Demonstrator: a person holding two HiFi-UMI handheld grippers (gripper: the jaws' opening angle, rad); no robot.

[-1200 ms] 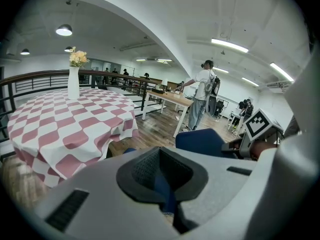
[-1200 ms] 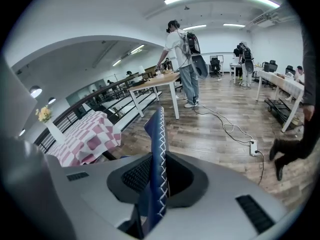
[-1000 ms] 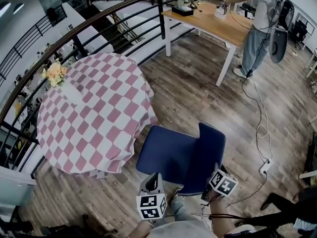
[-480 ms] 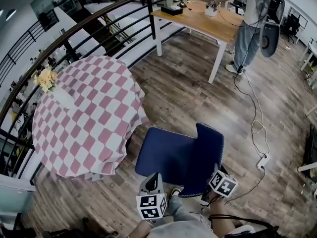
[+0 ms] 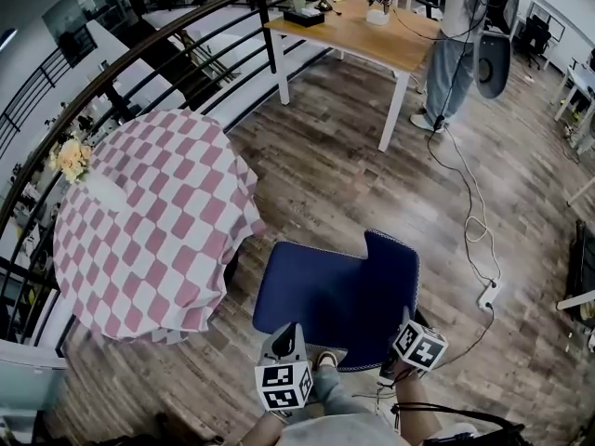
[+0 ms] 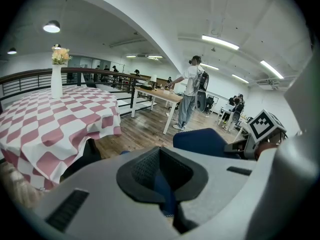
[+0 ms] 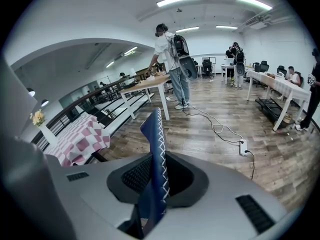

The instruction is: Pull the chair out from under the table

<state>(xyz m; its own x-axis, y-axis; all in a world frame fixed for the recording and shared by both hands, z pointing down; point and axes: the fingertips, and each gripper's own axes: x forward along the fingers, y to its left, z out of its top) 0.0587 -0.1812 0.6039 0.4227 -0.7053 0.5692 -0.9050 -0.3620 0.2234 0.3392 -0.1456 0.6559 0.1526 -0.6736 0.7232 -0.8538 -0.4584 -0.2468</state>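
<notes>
Wood-plank floor | railing | checkered table | blue chair just beside

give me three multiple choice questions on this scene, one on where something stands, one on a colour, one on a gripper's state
1. Where does the vase of flowers stand?
A on the checked table
B on the wooden desk
C on the floor

2. What colour is the chair?
A red
B blue
C grey

3. How is the right gripper?
A open and empty
B shut on a cable
C shut on the chair's back edge

Answers:
1 A, the vase stands on the pink-and-white cloth.
2 B, seat and back are dark blue.
3 C, the right gripper view shows the stitched blue edge clamped between its jaws.
</notes>
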